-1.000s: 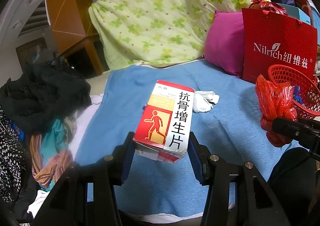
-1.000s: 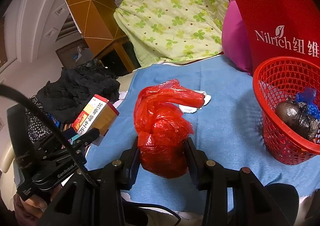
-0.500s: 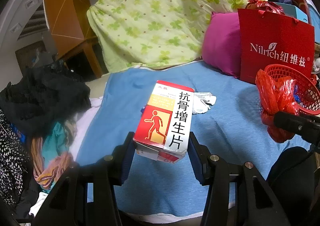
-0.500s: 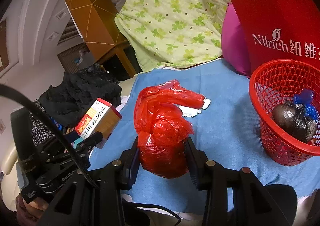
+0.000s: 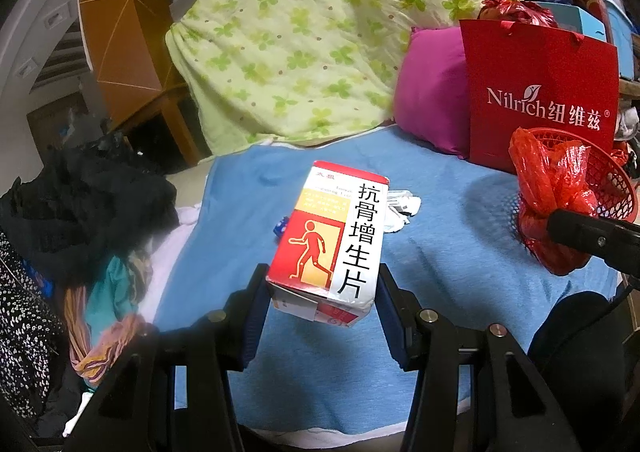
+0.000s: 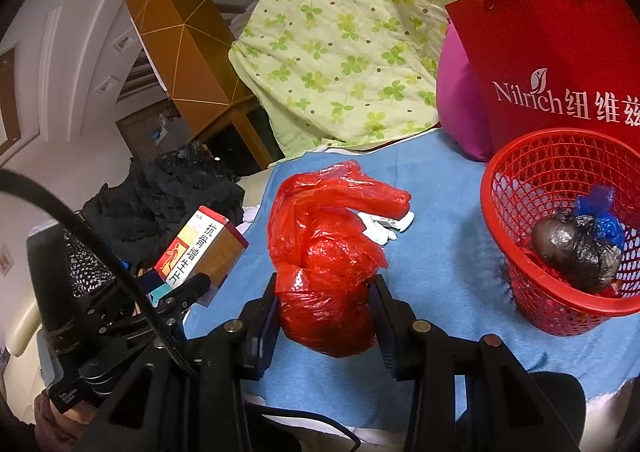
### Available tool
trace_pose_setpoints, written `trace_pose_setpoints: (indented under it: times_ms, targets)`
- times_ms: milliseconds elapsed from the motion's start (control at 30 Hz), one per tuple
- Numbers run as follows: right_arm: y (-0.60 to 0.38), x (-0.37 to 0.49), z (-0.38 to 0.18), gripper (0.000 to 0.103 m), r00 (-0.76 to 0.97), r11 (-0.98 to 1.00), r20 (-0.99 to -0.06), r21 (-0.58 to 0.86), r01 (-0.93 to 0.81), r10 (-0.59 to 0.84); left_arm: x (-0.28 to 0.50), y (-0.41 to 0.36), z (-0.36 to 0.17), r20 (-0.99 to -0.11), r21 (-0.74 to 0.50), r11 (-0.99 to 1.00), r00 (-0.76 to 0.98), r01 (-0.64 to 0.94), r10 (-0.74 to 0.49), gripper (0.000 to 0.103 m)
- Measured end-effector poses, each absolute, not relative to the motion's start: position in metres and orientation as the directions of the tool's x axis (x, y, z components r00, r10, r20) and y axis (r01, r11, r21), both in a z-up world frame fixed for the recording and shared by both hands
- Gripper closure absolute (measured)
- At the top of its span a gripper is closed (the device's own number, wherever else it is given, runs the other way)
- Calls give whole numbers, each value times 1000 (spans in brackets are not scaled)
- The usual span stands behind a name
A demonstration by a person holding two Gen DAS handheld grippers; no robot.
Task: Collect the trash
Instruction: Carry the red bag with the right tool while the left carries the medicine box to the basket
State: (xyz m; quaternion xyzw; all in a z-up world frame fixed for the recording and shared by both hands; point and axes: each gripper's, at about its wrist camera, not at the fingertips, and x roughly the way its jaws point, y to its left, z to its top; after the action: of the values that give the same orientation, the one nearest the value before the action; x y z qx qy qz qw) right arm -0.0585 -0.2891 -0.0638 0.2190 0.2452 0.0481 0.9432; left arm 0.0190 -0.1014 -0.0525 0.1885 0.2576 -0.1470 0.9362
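Red plastic bag (image 6: 326, 284) pinched in right gripper (image 6: 325, 316), lifted off the blue blanket (image 6: 440, 272). Basket (image 6: 520, 172) off to that gripper's right, already holding dark and blue wads. Medicine box (image 5: 332, 236) clamped by its near end in left gripper (image 5: 322, 308), jutting forward above the blanket. White scrap (image 5: 400, 208) lying ahead of the box, not yet collected. Risks: slippery bag sliding out or snagging the rim on release; box, gripped only at one end, pivoting and dropping if swung fast; basket tipping if bumped.
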Motion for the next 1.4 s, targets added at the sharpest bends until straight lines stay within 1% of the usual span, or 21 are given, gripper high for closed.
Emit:
trace_pose_setpoints:
  times_ms: [667, 1400]
  targets:
    - [-323, -87, -52, 58, 907, 882, -401, 464, 80, 129, 5, -127, -41, -538, 261, 862, 807, 435, -245, 50]
    - [-382, -135, -40, 58, 944, 833, -329, 529, 162, 26, -24, -201, -17, -486, 343, 780, 809, 524, -330, 50]
